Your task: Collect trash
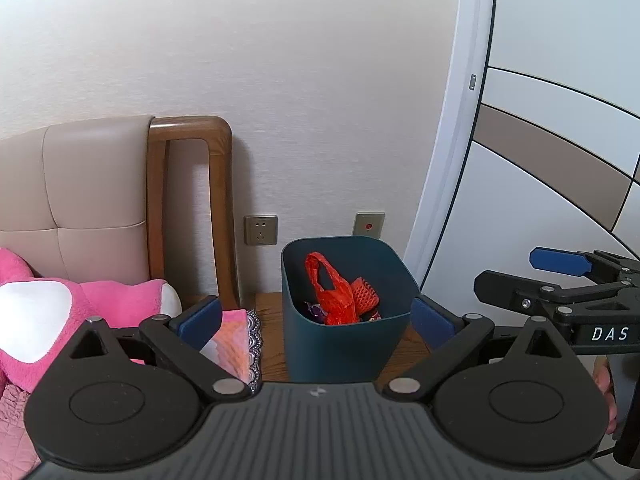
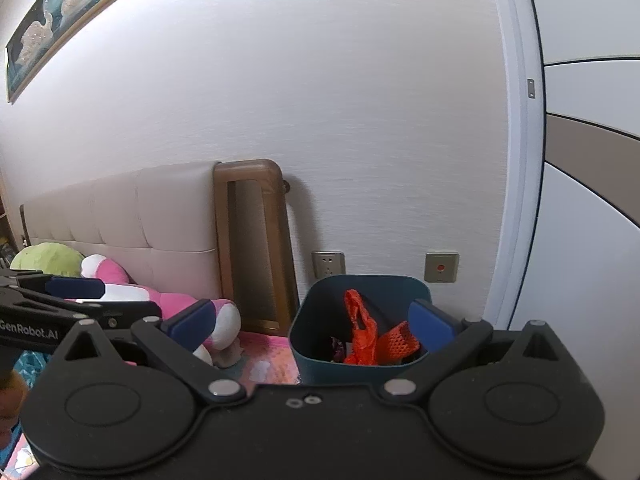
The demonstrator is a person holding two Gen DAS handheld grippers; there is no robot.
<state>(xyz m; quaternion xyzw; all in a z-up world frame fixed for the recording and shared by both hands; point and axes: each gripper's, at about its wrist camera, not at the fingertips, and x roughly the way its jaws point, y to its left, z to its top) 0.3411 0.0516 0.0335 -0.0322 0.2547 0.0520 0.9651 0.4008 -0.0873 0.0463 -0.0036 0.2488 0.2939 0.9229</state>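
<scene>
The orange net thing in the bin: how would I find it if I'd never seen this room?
Start at the padded headboard and go right, past its wooden end post, to the dark teal bin below the wall sockets. Inside, the orange mesh sleeve lies right of a smooth red plastic bag; only the sleeve has open netting.

Trash bin point(image 1: 344, 344): dark teal plastic, squarish with rounded corners, open-topped, standing upright on a wooden surface near the wall.

Red plastic bag point(image 1: 334, 288): crumpled, lying inside the bin, its looped handle sticking up toward the rim.

Orange foam net point(image 1: 365, 295): meshed sleeve, resting just beside the bag on its right, touching it.

Wrappers point(image 1: 314, 310): dark purple scraps sitting low in the bin at the bag's left; details too small to tell.
</scene>
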